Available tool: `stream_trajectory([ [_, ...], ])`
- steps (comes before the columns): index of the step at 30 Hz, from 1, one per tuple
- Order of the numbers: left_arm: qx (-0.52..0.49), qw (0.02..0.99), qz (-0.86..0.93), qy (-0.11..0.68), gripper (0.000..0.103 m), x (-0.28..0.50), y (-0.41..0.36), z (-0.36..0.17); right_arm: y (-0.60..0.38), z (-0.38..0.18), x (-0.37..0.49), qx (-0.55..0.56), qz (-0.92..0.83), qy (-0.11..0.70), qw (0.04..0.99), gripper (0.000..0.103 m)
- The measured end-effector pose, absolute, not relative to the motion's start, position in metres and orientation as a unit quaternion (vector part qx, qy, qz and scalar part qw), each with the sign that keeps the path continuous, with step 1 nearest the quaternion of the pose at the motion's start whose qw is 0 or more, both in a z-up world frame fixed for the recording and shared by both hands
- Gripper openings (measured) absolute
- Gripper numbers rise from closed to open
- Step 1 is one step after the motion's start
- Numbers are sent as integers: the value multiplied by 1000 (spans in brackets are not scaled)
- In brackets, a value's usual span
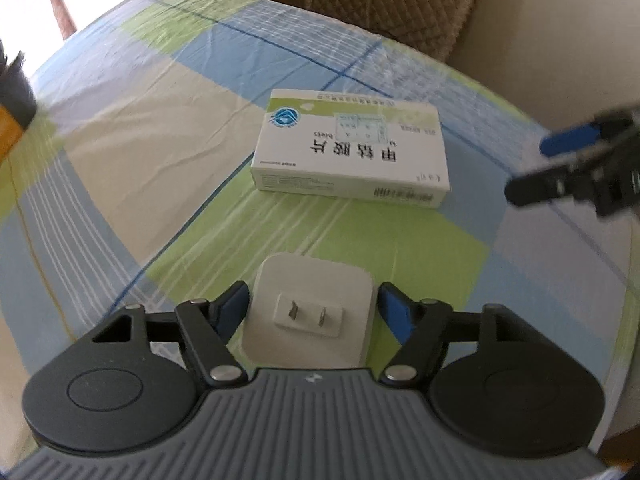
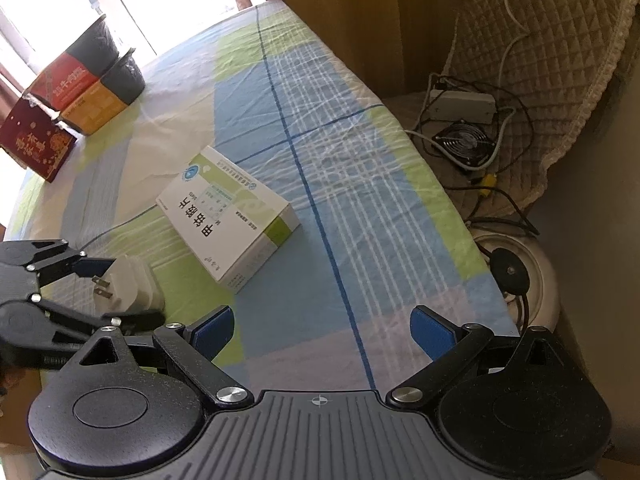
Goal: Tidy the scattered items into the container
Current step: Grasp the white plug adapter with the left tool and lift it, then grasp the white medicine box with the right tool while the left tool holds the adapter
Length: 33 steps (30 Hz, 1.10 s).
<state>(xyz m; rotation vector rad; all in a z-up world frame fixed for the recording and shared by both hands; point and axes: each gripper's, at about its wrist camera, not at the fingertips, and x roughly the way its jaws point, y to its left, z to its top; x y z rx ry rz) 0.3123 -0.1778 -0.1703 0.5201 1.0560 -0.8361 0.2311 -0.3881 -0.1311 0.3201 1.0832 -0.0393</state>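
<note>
Left wrist view: left tool (image 1: 312,306) clamps white plug (image 1: 310,312) — right tool (image 2: 322,330) spread, its far side cut off.

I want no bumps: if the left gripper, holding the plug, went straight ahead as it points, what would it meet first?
Likely the medicine box: it lies dead ahead of the left gripper and its plug, though height above the table is unclear.
</note>
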Motion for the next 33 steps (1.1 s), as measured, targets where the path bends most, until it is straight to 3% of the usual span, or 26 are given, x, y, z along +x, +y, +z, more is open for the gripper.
stream_trajectory([
  [6,217,759,-358,499,63,306,-167,-164,-388,-129,230,146,-18,500,853,99],
  [14,154,796,-325,486,63,291,-126,-111,-373,-110,236,109,47,444,888,99],
  [20,130,817,-296,477,63,280,-95,-82,-343,-104,270,15,155,415,897,100],
  [33,74,864,-259,426,63,272,-35,-17,-318,-157,337,-62,198,471,858,99],
])
